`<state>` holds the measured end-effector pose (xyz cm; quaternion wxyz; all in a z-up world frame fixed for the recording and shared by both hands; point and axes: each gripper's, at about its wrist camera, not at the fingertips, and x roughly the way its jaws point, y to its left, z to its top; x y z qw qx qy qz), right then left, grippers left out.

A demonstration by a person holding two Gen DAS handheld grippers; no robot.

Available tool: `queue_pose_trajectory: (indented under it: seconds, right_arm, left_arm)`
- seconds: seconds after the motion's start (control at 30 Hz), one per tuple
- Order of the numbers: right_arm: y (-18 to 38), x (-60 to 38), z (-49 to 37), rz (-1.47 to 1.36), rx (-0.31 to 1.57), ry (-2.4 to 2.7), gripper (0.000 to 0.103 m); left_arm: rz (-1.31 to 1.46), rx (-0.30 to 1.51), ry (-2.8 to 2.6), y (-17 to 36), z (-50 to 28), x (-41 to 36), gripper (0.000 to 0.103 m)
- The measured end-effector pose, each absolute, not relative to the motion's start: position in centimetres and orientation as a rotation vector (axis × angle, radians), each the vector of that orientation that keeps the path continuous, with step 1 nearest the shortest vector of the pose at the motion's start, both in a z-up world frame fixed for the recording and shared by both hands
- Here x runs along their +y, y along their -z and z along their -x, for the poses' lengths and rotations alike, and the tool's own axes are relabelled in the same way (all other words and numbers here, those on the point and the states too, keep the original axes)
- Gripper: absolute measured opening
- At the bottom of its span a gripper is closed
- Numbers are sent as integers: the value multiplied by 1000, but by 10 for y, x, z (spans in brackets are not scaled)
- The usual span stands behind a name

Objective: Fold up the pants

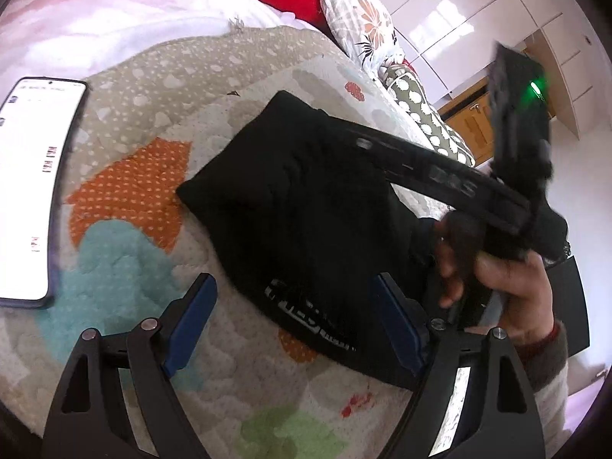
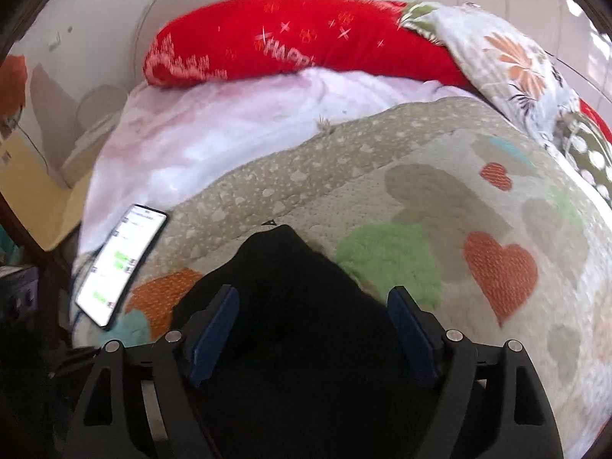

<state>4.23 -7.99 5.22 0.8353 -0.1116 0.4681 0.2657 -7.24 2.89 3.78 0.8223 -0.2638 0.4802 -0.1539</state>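
Observation:
The black pants (image 1: 302,206) lie folded into a compact bundle on the patterned quilt (image 1: 126,176), white lettering facing up near the front. My left gripper (image 1: 294,306) is open just above the bundle's near edge, blue pads apart and empty. The right gripper's black body (image 1: 459,176) shows in the left wrist view, held by a hand (image 1: 497,279) over the bundle's right side. In the right wrist view the pants (image 2: 290,290) lie right below my open right gripper (image 2: 313,317), with nothing between its pads.
A lit phone (image 1: 34,187) lies on the quilt to the left; it also shows in the right wrist view (image 2: 120,264). A red pillow (image 2: 298,38) and a floral pillow (image 2: 508,61) sit at the bed's head above a white sheet (image 2: 214,126). White wardrobe doors (image 1: 459,11) stand at right.

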Motion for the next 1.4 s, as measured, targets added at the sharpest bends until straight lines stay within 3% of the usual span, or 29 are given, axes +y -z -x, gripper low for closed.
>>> queue_pose_trajectory:
  seconds: [0.17,0.27,0.3,0.37,0.43,0.5,0.63,0.73,1.0,1.07,1.1,1.13,1.17,1.2,1.27,1.4]
  right_arm:
    - [-27,-60,-64,225,1048,-592,81]
    - [-13,-55,-66,213,1074,-600,57]
    - [-15,-56,-64,205,1058,-590,50]
    - [-30,-66,-58,170,1027,-605,37]
    - [-53,-84,-50,109,977,-628,31]
    - [-86,-111,-38,30,895,-645,31]
    - [-140,-180,-5,-127,748,-649,30]
    - [-157,-239,32,-181,671,-590,30]
    - [-93,-382,115,-315,787,-183,34]
    - [-79,-401,129,-341,835,-118,35]
    - [-75,-408,139,-363,844,-109,42]
    - [-74,-413,143,-375,844,-106,49]
    - [-73,-415,151,-402,835,-112,63]
    - [-73,-419,155,-422,823,-124,70]
    - [-72,-417,159,-457,812,-148,71]
    - [-58,-397,147,-483,854,-186,72]
  left_arm:
    - [593,1014,323,-28,61,26,88]
    - [624,995,340,-27,56,28,85]
    - [627,991,347,-29,56,29,81]
    - [595,959,369,-43,61,28,47]
    - [537,899,371,-64,71,24,31]
    - [512,820,418,-89,85,18,27]
    - [374,683,547,-140,117,-25,27]
    - [274,674,674,-149,134,-74,27]
    - [71,972,908,-82,151,-191,32]
    - [33,1049,940,-72,157,-200,37]
    - [22,1040,943,-74,159,-198,40]
    - [4,1011,941,-80,163,-192,50]
    - [-3,976,936,-90,166,-185,61]
    - [-1,952,933,-95,167,-180,65]
    - [17,875,905,-113,163,-164,74]
    - [36,826,764,-123,133,-144,78]
